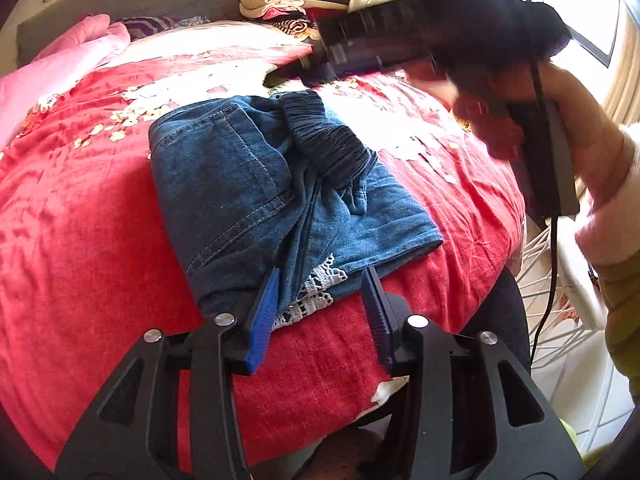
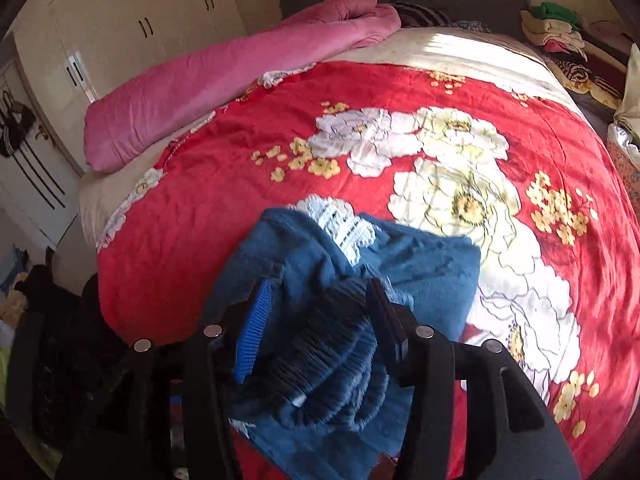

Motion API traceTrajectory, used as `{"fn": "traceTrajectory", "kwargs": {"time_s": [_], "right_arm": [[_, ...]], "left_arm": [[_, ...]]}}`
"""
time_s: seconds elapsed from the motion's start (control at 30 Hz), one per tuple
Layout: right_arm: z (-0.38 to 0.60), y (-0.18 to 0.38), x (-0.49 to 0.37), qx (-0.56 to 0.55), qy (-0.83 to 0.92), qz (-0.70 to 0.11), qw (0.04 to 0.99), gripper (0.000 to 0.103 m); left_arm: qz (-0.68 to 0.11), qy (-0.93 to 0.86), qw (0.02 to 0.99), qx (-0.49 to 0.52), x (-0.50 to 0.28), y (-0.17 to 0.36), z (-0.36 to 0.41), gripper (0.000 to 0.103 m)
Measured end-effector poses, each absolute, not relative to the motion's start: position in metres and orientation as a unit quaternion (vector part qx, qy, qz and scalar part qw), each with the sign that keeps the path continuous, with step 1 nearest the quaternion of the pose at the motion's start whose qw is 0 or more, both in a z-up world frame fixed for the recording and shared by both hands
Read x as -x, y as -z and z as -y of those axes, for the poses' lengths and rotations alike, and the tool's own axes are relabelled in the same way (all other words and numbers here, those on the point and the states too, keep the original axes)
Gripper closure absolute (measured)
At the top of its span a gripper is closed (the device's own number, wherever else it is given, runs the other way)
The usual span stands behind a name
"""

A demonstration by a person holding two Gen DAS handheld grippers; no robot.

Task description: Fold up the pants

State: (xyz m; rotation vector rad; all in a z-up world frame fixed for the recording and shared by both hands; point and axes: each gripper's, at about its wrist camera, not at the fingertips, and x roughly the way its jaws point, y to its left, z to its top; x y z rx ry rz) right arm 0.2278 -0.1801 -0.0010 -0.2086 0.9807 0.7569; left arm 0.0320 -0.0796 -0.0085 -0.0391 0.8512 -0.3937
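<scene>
Folded pants (image 1: 256, 184) on red blanket (image 1: 80, 240), left claw (image 1: 324, 316) wide (empty), right claw (image 2: 320, 328) wide around waistband (image 2: 332, 360).

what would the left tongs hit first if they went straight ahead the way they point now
Probably the white lace trim at the near edge of the folded jeans, which lies between the open left tongs; depth is unclear.

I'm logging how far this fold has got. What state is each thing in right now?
Jeans: folded into a compact bundle on the bed, lace hem poking out at the near edge.
Elastic waistband: bunched, lying on top.
Left gripper: open, empty, at the bundle's near edge.
Right gripper: open, straddling the waistband.
Red blanket: spread over the bed.
Pink quilt: rolled along the far side.
</scene>
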Motion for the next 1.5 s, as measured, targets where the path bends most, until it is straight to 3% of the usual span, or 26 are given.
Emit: {"fn": "traceTrajectory", "kwargs": {"time_s": [0.3, 0.37, 0.97, 1.5], "right_arm": [[0.208, 0.047, -0.229, 0.050, -0.320, -0.490, 0.809, 0.046], [0.209, 0.047, -0.227, 0.044, -0.317, -0.487, 0.812, 0.045], [0.217, 0.029, -0.219, 0.015, -0.304, -0.480, 0.823, 0.035], [0.240, -0.015, -0.195, -0.015, -0.308, -0.431, 0.848, 0.025]], "left_arm": [[-0.410, 0.193, 0.891, 0.022, -0.031, 0.007, 0.080, 0.067], [-0.409, 0.195, 0.891, 0.028, -0.031, 0.005, 0.079, 0.061], [-0.372, 0.156, 0.914, 0.046, -0.017, -0.038, 0.056, 0.036], [-0.363, 0.141, 0.920, 0.048, -0.010, -0.049, 0.049, 0.022]]}}
